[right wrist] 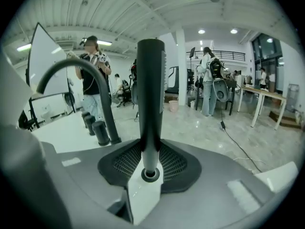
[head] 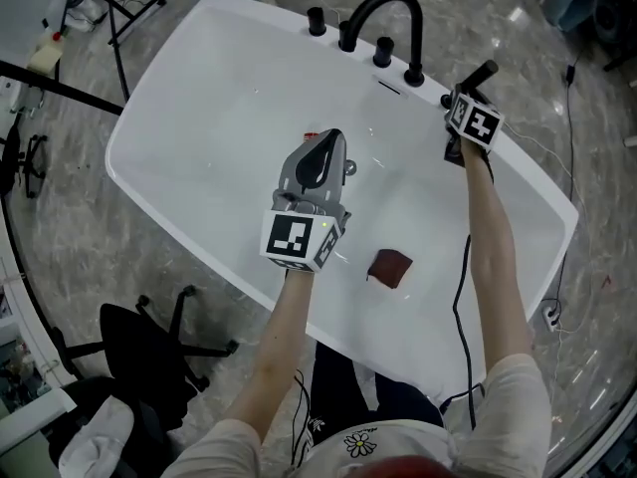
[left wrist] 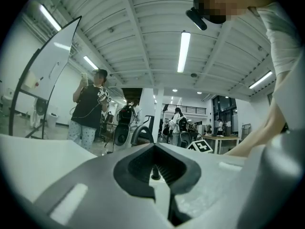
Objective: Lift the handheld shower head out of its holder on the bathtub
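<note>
Looks steeply down on the bathtub (head: 199, 88) from overhead and, from jaw level, low across it, sharing the faucet (head: 383, 8).

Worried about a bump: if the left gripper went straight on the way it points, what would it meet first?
Probably the black faucet on the bathtub's far rim; the left gripper points at it across bare basin. Depth is unclear, so it might strike the wall just below.
</note>
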Available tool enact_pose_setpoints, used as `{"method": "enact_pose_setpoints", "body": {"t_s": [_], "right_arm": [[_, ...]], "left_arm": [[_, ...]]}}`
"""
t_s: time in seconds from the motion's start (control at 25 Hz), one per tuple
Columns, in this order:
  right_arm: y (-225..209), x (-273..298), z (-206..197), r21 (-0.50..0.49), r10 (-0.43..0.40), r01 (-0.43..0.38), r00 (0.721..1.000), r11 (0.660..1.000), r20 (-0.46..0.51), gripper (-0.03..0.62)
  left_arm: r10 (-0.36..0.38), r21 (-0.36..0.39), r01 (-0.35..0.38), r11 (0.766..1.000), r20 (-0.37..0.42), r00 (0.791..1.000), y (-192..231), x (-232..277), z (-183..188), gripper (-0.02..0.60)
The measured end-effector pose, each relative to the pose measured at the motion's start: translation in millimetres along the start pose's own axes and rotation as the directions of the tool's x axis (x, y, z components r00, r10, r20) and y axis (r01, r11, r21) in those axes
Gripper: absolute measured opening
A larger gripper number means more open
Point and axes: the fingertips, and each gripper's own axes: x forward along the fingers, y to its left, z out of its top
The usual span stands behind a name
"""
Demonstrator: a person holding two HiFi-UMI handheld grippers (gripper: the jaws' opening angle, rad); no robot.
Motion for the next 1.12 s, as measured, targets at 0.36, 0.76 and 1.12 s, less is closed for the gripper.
{"method": "enact_pose_setpoints", "body": {"t_s": [0.36, 0.76, 1.12], "right_arm": [[-9.6, -123.0, 119.2, -0.055, 0.045, -0.034, 0.977, 0.998, 0.208, 0.137], [2.0, -370.3, 230.3, -0.177, 0.198, -0.13, 0.866, 0.976, 0.46, 0.133], [2.7, -540.7, 200.3, -0.172, 0.212, -0.133, 0.76, 0.976, 0.615, 0.133]], "left_arm": [[0.01, 0.029, -0.013, 0.999, 0.094, 0.996, -37.6, -15.7, 105.2, 0.0], [-0.061, 0.062, 0.05, 0.997, 0.194, 0.979, -155.9, -44.5, 238.6, 0.0], [-0.164, 0.064, 0.153, 0.986, 0.211, 0.964, -237.9, -88.9, 279.1, 0.0]]}}
